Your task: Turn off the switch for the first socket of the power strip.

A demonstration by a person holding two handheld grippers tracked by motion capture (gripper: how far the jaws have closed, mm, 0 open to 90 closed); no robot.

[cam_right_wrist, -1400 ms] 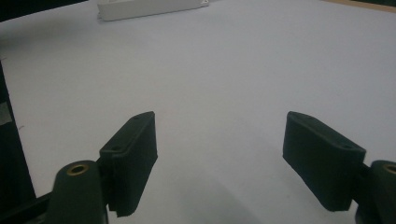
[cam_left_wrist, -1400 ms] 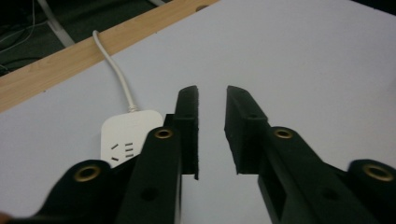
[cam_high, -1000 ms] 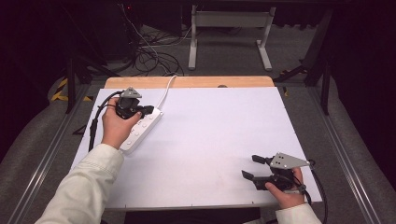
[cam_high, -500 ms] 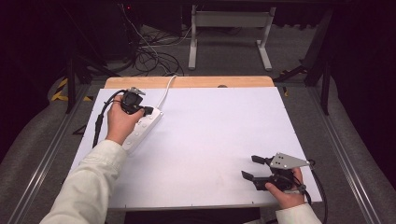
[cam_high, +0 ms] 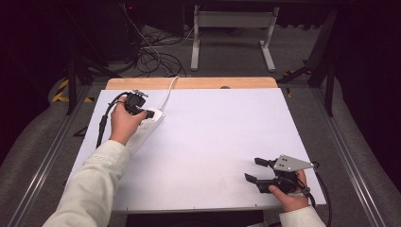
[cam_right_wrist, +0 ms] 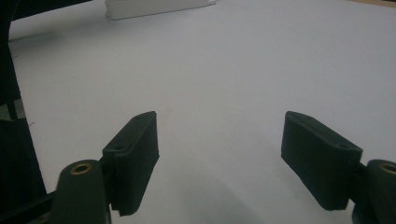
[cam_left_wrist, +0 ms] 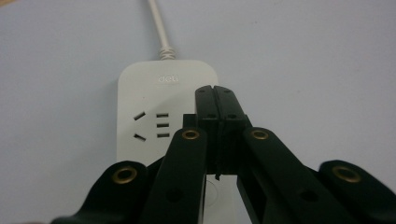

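Power strip (cam_high: 144, 130) is laid at the far-left part of the white table (cam_high: 213, 142), its long axis running diagonally from the near left toward the far right, with its white cord (cam_high: 168, 92) led off the far end toward the table's back edge. In the left gripper view, the strip (cam_left_wrist: 154, 121) is seen directly beneath and ahead of the jaws, the socket slots just to the left of the tips and the cord end beyond them. The left gripper (cam_high: 142, 111) is held over the strip's far end, its jaws pressed together with nothing seen between them; whether the tips are touching the strip's top cannot be told. The right gripper (cam_high: 257, 171) is rested well apart at the near-right corner, its jaws spread wide and empty, pointed across the table toward the strip. The left hand is judged far nearer, so any press or push on the strip falls to it.
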